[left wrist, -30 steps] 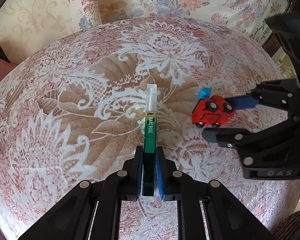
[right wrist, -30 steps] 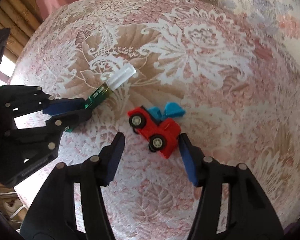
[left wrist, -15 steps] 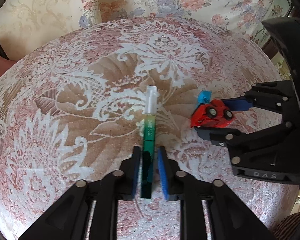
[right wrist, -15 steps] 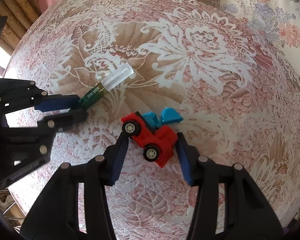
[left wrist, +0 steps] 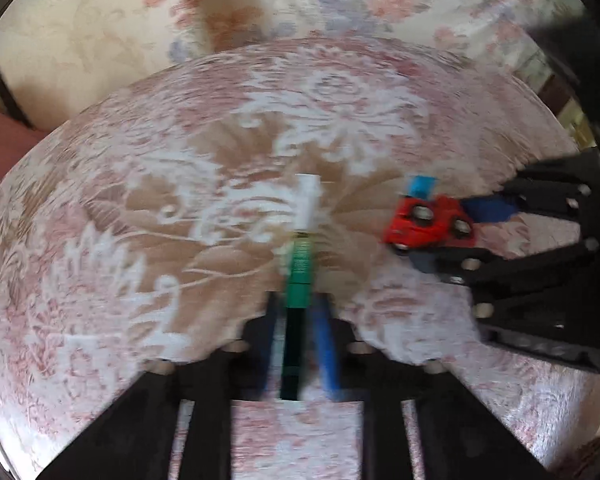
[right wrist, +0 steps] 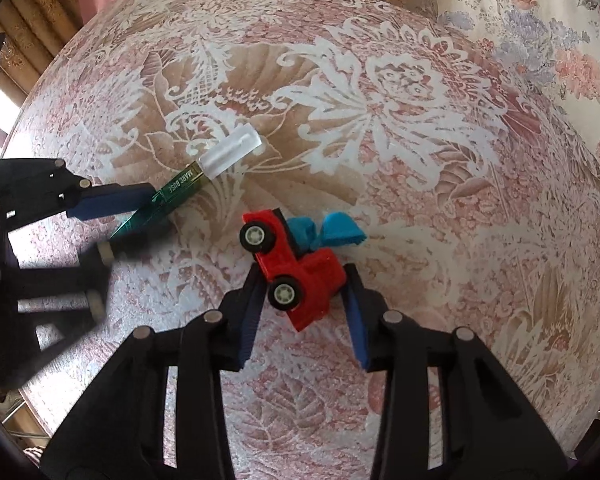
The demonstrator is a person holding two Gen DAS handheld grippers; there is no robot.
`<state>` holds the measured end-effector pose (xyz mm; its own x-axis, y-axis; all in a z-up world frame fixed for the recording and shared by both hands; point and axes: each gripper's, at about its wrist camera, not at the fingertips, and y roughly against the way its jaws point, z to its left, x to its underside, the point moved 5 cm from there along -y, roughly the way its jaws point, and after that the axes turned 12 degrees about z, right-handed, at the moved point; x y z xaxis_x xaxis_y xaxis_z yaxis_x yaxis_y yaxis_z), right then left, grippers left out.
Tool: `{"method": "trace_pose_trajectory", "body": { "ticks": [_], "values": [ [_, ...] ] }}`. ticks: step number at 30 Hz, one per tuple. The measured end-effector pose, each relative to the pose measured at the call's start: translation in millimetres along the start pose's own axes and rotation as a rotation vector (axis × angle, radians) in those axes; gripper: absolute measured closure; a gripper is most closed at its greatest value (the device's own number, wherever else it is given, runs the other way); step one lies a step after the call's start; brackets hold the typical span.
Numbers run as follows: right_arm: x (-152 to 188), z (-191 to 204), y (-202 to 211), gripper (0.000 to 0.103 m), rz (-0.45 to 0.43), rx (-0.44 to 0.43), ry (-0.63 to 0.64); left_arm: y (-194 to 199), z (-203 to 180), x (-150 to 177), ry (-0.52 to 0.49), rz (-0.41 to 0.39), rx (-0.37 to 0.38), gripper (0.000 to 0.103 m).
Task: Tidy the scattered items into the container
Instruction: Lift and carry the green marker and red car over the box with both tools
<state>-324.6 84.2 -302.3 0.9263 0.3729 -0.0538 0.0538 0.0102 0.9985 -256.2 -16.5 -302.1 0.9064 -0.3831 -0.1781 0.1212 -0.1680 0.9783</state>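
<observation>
On the patterned desk [right wrist: 420, 160], your right gripper [right wrist: 302, 300] is closing around the red car [right wrist: 300, 280], its length running obliquely between the jaws; your left gripper [left wrist: 296, 344] apparently clamps the green tube [left wrist: 298, 268].

Green slim bottle [right wrist: 168, 196] with a clear cap [right wrist: 232, 152]: lies flat on the lace-patterned cloth, cap end pointing away, green end between blue gripper pads. Red toy truck [right wrist: 300, 272] with blue front parts [right wrist: 332, 232]: tipped on its side, white wheels showing, lying just beside the bottle, apart from it.
</observation>
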Motion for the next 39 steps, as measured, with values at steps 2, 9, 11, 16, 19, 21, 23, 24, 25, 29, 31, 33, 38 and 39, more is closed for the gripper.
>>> {"method": "trace_pose_trajectory", "body": {
  "ticks": [2,9,11,16,19,21,23,24,25,29,31,33,38,39],
  "values": [
    [-1,-3,1,0.061,0.001,-0.003,-0.001,-1,0,-2,-0.015,0.007,0.001,0.091],
    [3,-22,-8,0.060,-0.005,-0.001,-0.006,-4,-1,-12,-0.013,0.014,-0.004,0.083],
    [-1,-21,-9,0.060,-0.010,0.021,0.014,-4,-3,-14,-0.028,0.012,-0.020,0.076],
    [-19,-21,-16,0.060,-0.014,0.027,0.039,-7,-5,-21,-0.040,0.003,-0.043,0.075],
    [-40,-30,-29,0.061,-0.016,0.026,0.051,-6,-3,-22,-0.032,0.000,-0.042,0.076],
    [-59,-41,-40,0.061,-0.018,0.025,0.073,-6,-2,-22,-0.035,0.001,-0.053,0.081],
    [-70,-39,-44,0.062,-0.034,0.016,0.087,-4,3,-21,-0.022,0.001,-0.050,0.090],
    [-76,-35,-47,0.062,-0.044,0.013,0.088,-4,5,-21,-0.015,0.001,-0.045,0.091],
    [-81,-35,-49,0.062,-0.054,0.009,0.084,-3,6,-20,-0.008,0.001,-0.039,0.091],
    [-76,-33,-38,0.062,-0.071,-0.018,0.047,-1,11,-17,0.010,0.000,-0.025,0.091],
    [-39,-11,-18,0.062,-0.072,-0.018,0.039,0,12,-16,0.016,-0.001,-0.023,0.091],
    [-16,-5,-3,0.062,-0.069,-0.021,0.031,2,13,-13,0.026,-0.004,-0.018,0.091],
    [21,9,8,0.061,-0.052,-0.025,0.011,9,16,-4,0.053,-0.013,-0.004,0.091],
    [24,11,8,0.061,-0.048,-0.025,0.009,10,17,-3,0.057,-0.014,-0.003,0.091]
  ]
}}
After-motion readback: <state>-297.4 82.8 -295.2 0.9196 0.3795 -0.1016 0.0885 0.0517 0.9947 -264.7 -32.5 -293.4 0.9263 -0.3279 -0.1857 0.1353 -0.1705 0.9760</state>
